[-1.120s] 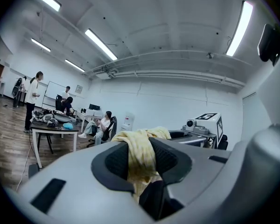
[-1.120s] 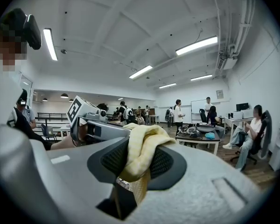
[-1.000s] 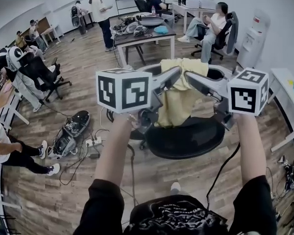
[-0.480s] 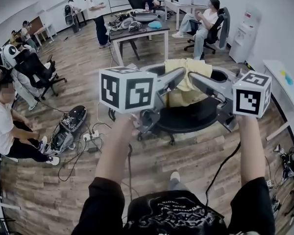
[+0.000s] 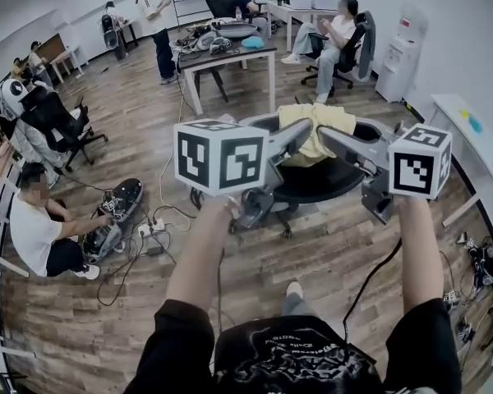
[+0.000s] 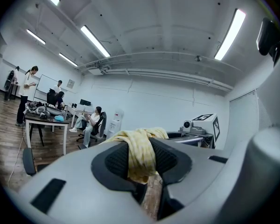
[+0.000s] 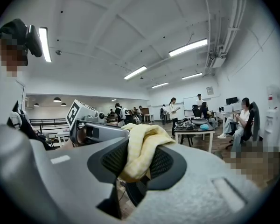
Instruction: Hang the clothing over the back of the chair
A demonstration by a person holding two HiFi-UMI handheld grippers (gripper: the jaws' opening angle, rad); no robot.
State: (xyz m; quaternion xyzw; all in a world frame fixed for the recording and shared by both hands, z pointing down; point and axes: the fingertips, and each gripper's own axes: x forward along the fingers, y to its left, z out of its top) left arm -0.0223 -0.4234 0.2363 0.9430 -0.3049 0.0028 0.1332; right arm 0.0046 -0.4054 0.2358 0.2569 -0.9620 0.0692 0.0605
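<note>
Left tool (image 5: 302, 131), right tool (image 5: 325, 135) clamp garment (image 5: 315, 120) by chair (image 5: 312, 185), table (image 5: 230, 54) behind

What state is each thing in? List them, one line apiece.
yellow garment: bunched, held up by both grippers, sagging between them.
left gripper: shut on the yellow garment.
right gripper: shut on the yellow garment.
black chair: upright on the floor beyond the grippers, seat unoccupied; the garment apparently not yet draped over its back.
</note>
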